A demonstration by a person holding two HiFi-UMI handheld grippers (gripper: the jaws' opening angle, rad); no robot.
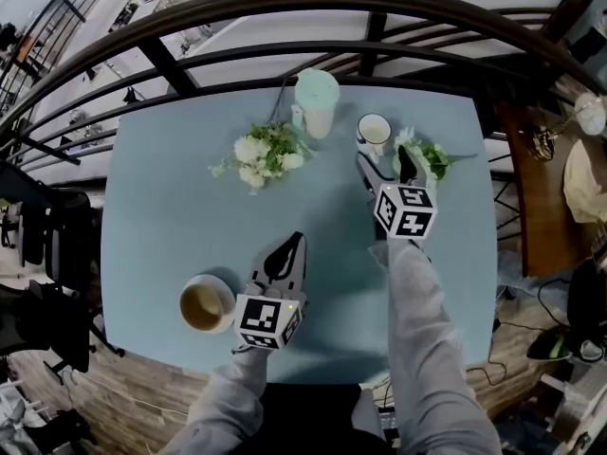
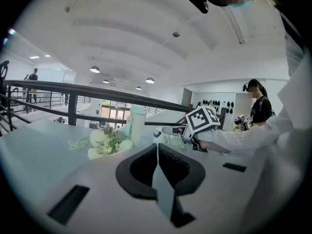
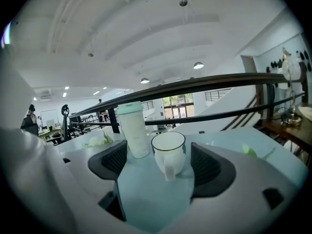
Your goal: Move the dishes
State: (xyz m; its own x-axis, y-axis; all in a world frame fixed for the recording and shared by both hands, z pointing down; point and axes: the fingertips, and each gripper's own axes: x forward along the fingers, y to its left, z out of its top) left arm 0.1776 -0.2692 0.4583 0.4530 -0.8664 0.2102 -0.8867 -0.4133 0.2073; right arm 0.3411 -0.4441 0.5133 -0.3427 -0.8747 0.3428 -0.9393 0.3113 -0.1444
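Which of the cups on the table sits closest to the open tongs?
The white mug with a dark rim, just ahead of the open right tongs. The brown-lined round cup sits beside the shut left tongs.

Overhead and low views, shared table (image 1: 171, 226)

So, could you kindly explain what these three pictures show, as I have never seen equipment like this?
There is no robot here: a person holds a two-jaw gripper in each hand. One picture looks down from a camera on the person's head; the other two come from cameras riding on the grippers. On the blue table are a pale green tumbler, a white mug, a bowl and two flower bunches. The left gripper is shut and empty, beside the bowl. The right gripper is open, aimed at the mug without touching it.
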